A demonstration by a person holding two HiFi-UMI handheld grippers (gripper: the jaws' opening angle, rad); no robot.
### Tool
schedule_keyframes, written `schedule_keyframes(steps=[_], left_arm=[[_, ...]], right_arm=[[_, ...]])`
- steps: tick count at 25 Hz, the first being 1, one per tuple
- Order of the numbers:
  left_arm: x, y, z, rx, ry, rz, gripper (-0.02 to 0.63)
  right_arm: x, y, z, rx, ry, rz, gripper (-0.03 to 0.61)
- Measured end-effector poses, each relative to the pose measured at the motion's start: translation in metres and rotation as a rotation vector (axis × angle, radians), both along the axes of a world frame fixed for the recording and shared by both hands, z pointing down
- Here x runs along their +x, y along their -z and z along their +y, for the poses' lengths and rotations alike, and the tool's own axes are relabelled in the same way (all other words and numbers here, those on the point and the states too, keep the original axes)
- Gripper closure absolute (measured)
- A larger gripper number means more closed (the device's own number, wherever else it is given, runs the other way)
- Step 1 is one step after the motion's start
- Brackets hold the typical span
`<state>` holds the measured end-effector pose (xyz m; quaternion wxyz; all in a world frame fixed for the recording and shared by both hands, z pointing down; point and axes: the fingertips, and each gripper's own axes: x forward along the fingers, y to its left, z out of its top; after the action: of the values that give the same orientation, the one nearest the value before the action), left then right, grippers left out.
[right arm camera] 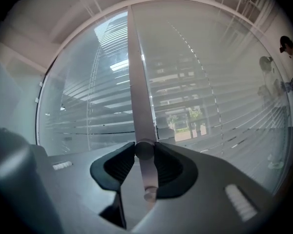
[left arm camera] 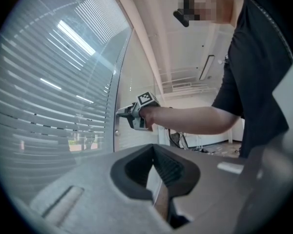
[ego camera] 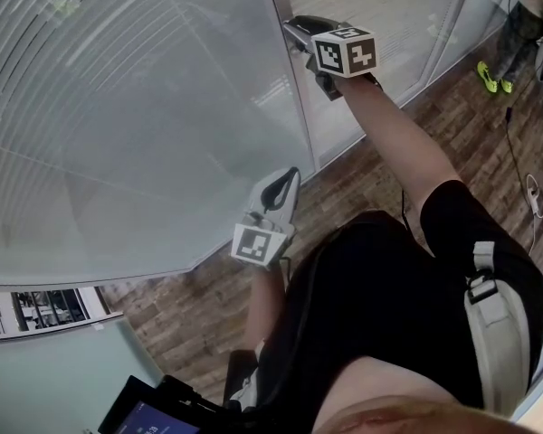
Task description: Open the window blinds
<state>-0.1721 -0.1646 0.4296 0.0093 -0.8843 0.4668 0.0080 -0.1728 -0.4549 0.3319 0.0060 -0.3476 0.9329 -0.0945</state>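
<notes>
The window blinds [ego camera: 118, 107] hang shut behind a glass wall, their slats showing as thin lines [left arm camera: 49, 106] [right arm camera: 210, 106]. A grey upright frame post [right arm camera: 138, 82] divides two panes. On it sits a small round knob [right arm camera: 144, 149]. My right gripper [right arm camera: 144, 151] is shut on that knob, one dark pad on either side. In the head view the right gripper [ego camera: 291, 27] reaches level to the post, and the left gripper view shows it [left arm camera: 121, 113] at the frame too. My left gripper [ego camera: 293, 175] hangs lower, near the glass, shut with nothing in it [left arm camera: 154, 149].
Wood floor [ego camera: 208, 306] runs along the foot of the glass wall. A dark device with a lit screen [ego camera: 149, 416] is at the bottom left. Cables [ego camera: 532, 193] and yellow-green shoes [ego camera: 493, 78] lie at the right. A person [right arm camera: 289, 57] stands far right.
</notes>
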Motion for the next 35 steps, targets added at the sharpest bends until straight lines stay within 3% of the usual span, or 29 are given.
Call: schedule_keyframes(steps=[35], left_arm=[[0.005,0.002,-0.003,-0.006,-0.002,-0.001,0.612]], right_arm=[[-0.001,0.006,0.008,0.055,-0.013,0.029,0.453]])
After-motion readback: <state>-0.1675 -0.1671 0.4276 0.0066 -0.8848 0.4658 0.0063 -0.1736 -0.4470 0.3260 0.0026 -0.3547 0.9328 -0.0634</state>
